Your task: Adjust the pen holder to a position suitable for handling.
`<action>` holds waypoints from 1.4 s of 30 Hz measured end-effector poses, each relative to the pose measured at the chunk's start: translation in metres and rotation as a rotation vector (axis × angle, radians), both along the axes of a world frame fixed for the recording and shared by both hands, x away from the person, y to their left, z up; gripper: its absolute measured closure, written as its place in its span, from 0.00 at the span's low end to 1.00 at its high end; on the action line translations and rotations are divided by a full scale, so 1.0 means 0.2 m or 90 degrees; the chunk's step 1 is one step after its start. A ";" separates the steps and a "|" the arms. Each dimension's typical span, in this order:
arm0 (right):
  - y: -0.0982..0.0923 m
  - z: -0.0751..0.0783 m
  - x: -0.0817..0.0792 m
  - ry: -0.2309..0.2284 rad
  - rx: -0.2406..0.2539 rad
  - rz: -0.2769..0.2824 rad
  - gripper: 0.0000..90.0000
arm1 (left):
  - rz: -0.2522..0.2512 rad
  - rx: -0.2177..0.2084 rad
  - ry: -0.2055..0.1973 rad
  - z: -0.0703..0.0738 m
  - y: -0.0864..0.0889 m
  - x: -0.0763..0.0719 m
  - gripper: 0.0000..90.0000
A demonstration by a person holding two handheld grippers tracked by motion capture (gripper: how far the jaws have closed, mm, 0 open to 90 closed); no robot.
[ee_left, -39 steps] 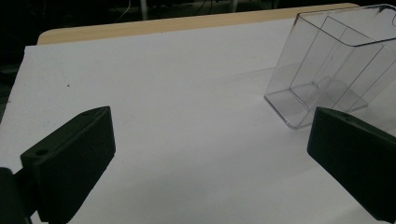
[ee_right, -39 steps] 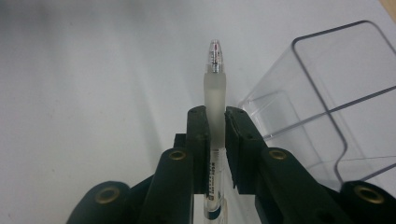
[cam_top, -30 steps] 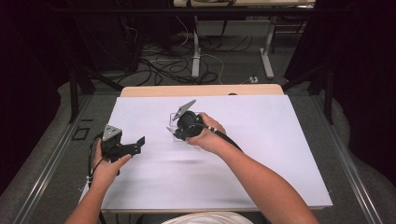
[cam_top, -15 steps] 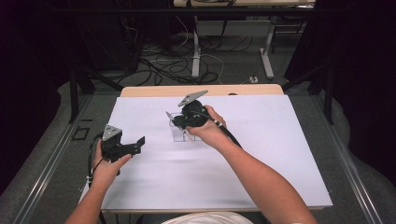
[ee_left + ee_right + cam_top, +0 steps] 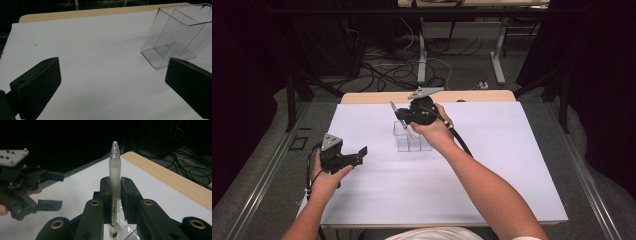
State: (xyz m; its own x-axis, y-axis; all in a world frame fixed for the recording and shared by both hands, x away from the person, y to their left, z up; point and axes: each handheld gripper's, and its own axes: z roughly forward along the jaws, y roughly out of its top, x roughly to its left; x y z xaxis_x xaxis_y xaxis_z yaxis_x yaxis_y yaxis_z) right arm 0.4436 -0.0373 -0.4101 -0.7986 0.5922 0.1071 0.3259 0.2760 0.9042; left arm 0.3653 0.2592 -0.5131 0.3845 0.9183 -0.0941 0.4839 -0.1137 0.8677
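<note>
A frosted pen with a clear tip is clamped between the jaws of my right gripper, which is shut on it. In the high view that right gripper holds the pen tilted above a clear divided holder standing mid-table. The pen's lower end is at the holder's rim; whether it is inside I cannot tell. My left gripper hovers at the table's left, open and holding nothing. Its wide-apart jaws frame the holder, which stands ahead and to the right of my left gripper.
The white table sheet has bare room to the right and in front. A wooden table edge runs along the far side. Cables and table legs lie on the floor beyond. My left gripper is off to the left in the right gripper view.
My right gripper has risen and moved toward the far edge with the pen, uncovering the clear holder below it. The left gripper has stayed put.
</note>
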 end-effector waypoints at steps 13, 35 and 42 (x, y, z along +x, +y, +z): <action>0.03 0.00 0.05 -0.022 0.030 -0.035 0.89 | 0.000 -0.001 -0.001 0.00 0.00 0.00 0.00; 0.11 -0.09 0.12 -0.033 0.057 -0.061 0.89 | 0.002 -0.006 0.001 0.00 0.02 0.01 0.00; 0.14 -0.12 0.15 -0.044 0.064 -0.069 0.89 | 0.004 -0.006 0.000 0.00 0.02 0.01 0.00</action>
State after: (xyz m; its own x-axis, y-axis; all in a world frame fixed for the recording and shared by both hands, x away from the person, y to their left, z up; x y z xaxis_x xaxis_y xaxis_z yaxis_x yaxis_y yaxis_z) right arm 0.4728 -0.0098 -0.4347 -0.7382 0.6643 0.1173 0.2849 0.1494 0.9469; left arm 0.3667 0.2637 -0.5136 0.3782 0.9200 -0.1033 0.4850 -0.1019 0.8686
